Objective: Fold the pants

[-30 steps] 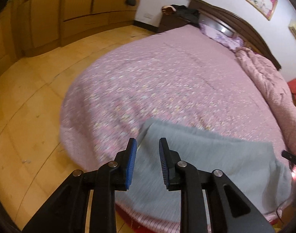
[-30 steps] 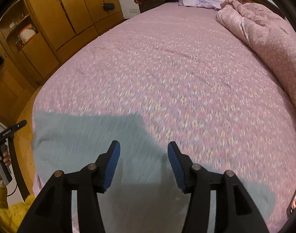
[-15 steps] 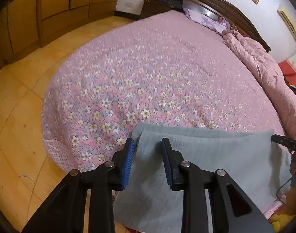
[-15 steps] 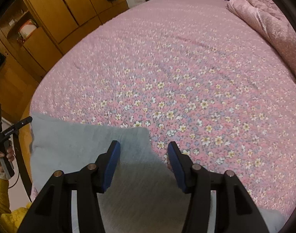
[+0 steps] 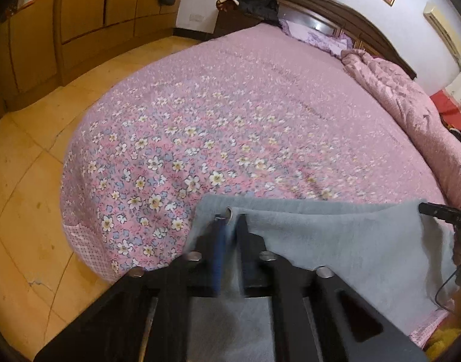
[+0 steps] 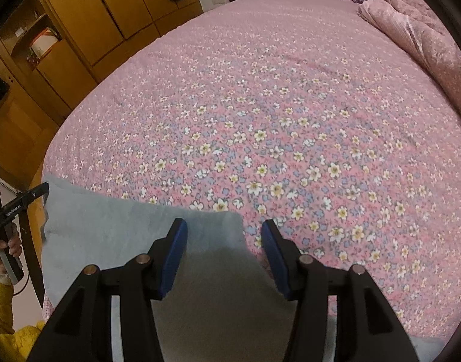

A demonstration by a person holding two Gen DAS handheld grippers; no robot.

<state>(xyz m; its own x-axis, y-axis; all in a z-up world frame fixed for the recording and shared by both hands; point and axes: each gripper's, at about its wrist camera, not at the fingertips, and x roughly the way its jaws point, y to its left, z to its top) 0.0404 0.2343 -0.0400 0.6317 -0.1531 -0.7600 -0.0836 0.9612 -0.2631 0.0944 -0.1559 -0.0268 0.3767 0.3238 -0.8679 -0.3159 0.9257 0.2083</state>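
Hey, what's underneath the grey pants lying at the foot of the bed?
The grey pants lie on the pink floral bedspread, which shows all around their far edge. Whatever is directly beneath the fabric, or between its layers, is covered and can't be seen.

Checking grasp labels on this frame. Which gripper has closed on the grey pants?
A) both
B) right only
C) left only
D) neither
C. In the left wrist view the left gripper has its pads together on the corner of the grey pants, while in the right wrist view the right gripper stands open over the cloth's other corner, its pads clear of the fabric.
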